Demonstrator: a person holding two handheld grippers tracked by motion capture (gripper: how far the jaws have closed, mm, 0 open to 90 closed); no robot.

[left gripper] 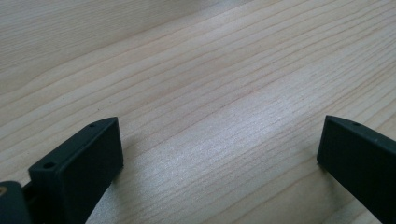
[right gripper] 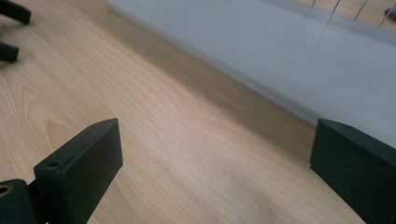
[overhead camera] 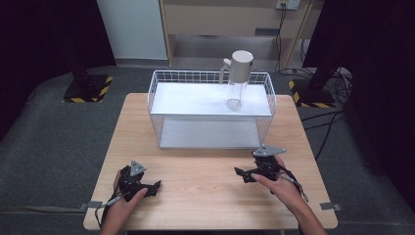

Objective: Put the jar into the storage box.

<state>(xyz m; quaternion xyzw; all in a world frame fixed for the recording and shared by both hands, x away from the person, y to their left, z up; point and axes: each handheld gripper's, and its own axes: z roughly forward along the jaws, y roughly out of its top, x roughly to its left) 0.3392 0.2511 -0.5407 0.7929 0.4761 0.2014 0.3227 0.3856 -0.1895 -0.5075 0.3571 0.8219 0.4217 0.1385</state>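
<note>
A white wire rack (overhead camera: 155, 105) with two shelves stands at the far middle of the wooden table (overhead camera: 200, 196). On its upper shelf stands a clear glass jug with a white lid (overhead camera: 239, 78). My left gripper (overhead camera: 155, 188) rests on the table near the front left, jaws wide apart over bare wood (left gripper: 219, 140). My right gripper (overhead camera: 241, 174) lies at the front right, open, pointing left; its view looks along the table toward the rack's lower shelf (right gripper: 261, 51). The left gripper's fingertips (right gripper: 9, 28) show at that view's top left.
Black stands with yellow-black striped bases (overhead camera: 88, 90) sit on the grey floor behind the table on both sides. Cables (overhead camera: 333, 117) trail at the right. A wooden cabinet (overhead camera: 230, 24) stands at the back.
</note>
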